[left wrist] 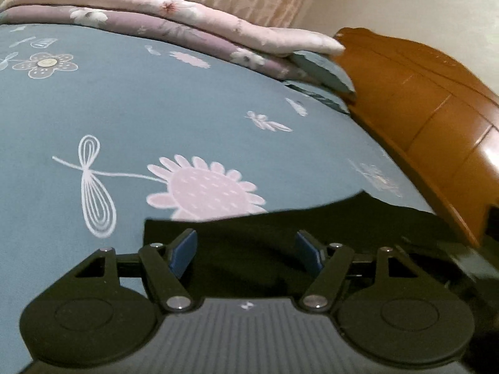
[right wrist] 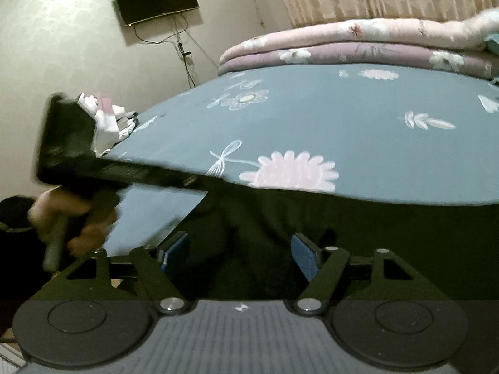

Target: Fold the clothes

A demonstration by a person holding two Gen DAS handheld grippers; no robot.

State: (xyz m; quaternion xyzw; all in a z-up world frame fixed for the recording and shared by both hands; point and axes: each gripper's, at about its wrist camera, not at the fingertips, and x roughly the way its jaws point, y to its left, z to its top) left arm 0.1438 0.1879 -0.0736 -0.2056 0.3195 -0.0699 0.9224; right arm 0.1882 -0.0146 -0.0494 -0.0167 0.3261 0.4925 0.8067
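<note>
We log a black garment [left wrist: 312,233] spread on the near edge of the bed's blue flowered sheet [left wrist: 156,109], with left gripper [left wrist: 246,251] and right gripper [right wrist: 238,254] over it, jaws wide and gripping nothing (folded quilts [right wrist: 358,43] lie far behind).

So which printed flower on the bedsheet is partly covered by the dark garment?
The big pink daisy; its lower edge lies under the dark garment. The other flowers lie uncovered.

Dim warm indoor light; fisheye bending at edges; motion blur left side, right-wrist view.
</note>
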